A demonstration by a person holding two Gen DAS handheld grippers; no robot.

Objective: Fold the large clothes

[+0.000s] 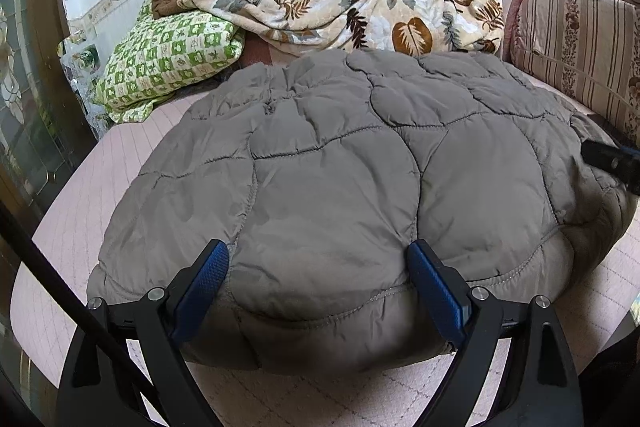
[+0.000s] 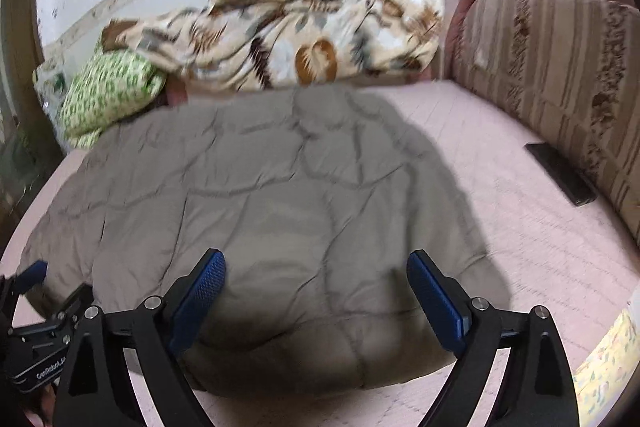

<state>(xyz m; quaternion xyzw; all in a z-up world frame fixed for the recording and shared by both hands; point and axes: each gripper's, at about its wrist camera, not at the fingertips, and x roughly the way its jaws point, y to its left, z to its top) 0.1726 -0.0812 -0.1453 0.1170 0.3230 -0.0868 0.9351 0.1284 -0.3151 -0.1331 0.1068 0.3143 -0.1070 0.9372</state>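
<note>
Two hand-held grippers are seen, each with its blue pads spread wide. The left gripper (image 1: 318,271) is poised over the near edge of a grey quilted jacket (image 1: 340,167), its jaws standing apart on either side of a puffed panel; whether the pads press the cloth cannot be told, and no fold is pinched between them. The right gripper (image 2: 316,279) is likewise held with jaws parted above the jacket's near hem (image 2: 280,347), nothing being clasped; that view is blurred. The jacket is laid flat on a pale pink bed cover (image 1: 72,187), filling the middle. At twelve o'clock a leaf-patterned blanket (image 1: 360,7) is heaped against the wall. At ten o'clock a green checked pillow (image 1: 168,59) is found. At two o'clock a striped cushion (image 1: 580,47) is set. At three o'clock in the right view a dark flat object (image 2: 560,173) lies beside that cushion.
</note>
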